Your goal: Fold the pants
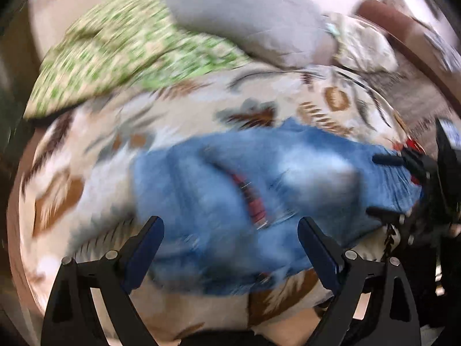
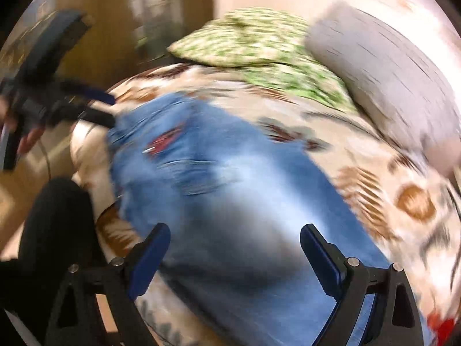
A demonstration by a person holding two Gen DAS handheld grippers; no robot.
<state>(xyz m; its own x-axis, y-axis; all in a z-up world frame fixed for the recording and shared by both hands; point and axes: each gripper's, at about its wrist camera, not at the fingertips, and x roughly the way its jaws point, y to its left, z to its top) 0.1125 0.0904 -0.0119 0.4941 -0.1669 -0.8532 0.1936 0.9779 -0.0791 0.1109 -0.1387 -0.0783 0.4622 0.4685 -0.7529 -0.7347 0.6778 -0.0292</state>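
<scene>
Blue denim pants (image 1: 219, 193) lie bunched on a patterned bedspread (image 1: 86, 155), blurred by motion. A red lining shows at a rip (image 1: 253, 199). My left gripper (image 1: 230, 225) is open above the near part of the pants, holding nothing. In the left wrist view the right gripper (image 1: 386, 184) shows at the far right, open, at the pants' edge. In the right wrist view the pants (image 2: 236, 196) run under my open right gripper (image 2: 234, 233). The left gripper (image 2: 106, 109) shows at the upper left, open, its fingers by the far end of the pants.
A green patterned pillow (image 1: 121, 57) and a grey pillow (image 1: 247, 20) lie at the back of the bed. The same pillows show in the right wrist view (image 2: 259, 49) (image 2: 383, 77). A wooden wall (image 2: 109, 28) stands left of the bed. The person's dark leg (image 2: 54, 230) is beside it.
</scene>
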